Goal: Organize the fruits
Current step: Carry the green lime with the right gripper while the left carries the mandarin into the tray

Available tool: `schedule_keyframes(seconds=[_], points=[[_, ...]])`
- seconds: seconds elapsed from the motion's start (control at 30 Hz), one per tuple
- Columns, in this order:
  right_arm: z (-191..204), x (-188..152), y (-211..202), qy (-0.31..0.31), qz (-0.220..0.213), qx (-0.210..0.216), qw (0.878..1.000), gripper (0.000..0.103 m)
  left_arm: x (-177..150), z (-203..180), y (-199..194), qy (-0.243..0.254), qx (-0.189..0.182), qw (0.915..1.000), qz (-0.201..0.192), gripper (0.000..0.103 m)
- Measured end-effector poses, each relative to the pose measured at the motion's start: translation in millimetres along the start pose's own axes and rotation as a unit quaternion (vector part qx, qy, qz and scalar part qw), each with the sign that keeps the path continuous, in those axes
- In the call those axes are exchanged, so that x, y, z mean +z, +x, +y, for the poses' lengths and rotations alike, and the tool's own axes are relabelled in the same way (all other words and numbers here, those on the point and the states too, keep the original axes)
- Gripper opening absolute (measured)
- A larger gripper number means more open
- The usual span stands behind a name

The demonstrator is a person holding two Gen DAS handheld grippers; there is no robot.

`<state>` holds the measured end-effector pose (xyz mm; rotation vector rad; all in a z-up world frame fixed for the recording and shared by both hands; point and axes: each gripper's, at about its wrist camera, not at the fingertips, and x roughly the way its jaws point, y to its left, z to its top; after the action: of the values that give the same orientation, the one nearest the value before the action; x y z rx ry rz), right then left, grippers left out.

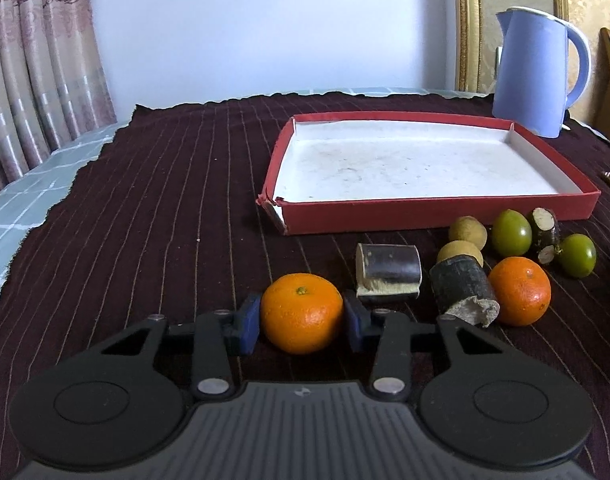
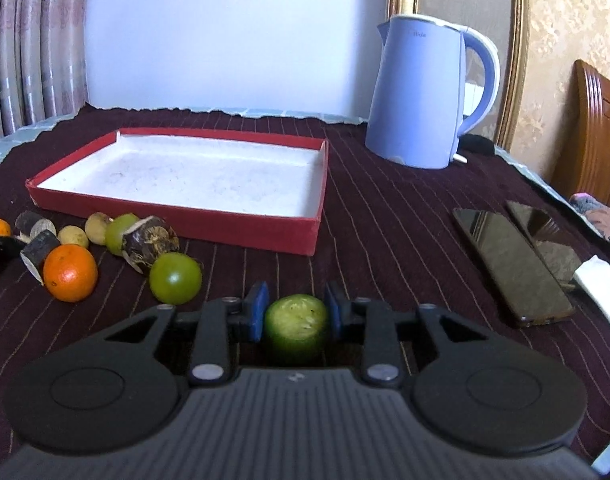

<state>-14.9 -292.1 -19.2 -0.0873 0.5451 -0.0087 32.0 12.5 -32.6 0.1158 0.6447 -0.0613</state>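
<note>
My left gripper [image 1: 302, 316] is shut on an orange mandarin [image 1: 302, 312], its blue pads against both sides, low over the dark cloth. My right gripper [image 2: 296, 314] is shut on a green cucumber piece [image 2: 296, 326], cut face up. An empty red tray with a white floor [image 1: 433, 210] lies behind; it also shows in the right wrist view [image 2: 177, 224]. In front of the tray lie a second mandarin [image 1: 519, 291], green fruits [image 1: 511, 232], tan round fruits [image 1: 467, 233] and dark sugarcane pieces [image 1: 388, 270].
A blue kettle [image 2: 421, 96] stands at the back right of the table. Two dark phones [image 2: 513, 264] and a white tissue [image 2: 599, 284] lie on the right. The striped maroon cloth [image 1: 145, 220] covers the table; curtains hang at the left.
</note>
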Motion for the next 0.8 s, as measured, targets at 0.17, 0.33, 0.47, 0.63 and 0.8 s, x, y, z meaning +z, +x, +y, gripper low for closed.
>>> schedule_keyframes(seconds=[0.17,0.33,0.47,0.63,0.8], points=[[11,3,-11,-0.010,-0.015,0.010,1.000,0.029,3,1,-11,-0.004,0.015,0.9998,-0.012,0.041],[31,6,-21,-0.025,-0.032,0.028,0.999,0.029,16,-4,-31,-0.005,0.018,0.9990,-0.041,0.041],[47,11,-24,-0.034,-0.043,0.037,0.998,0.029,30,-21,-32,0.004,0.018,0.9985,-0.052,0.041],[64,20,-24,-0.051,-0.057,0.032,0.997,0.029,39,-40,-24,0.010,0.021,0.9984,-0.052,0.041],[67,30,-22,-0.049,-0.063,0.037,0.996,0.029,46,-50,-18,0.015,0.029,0.9981,-0.052,0.041]])
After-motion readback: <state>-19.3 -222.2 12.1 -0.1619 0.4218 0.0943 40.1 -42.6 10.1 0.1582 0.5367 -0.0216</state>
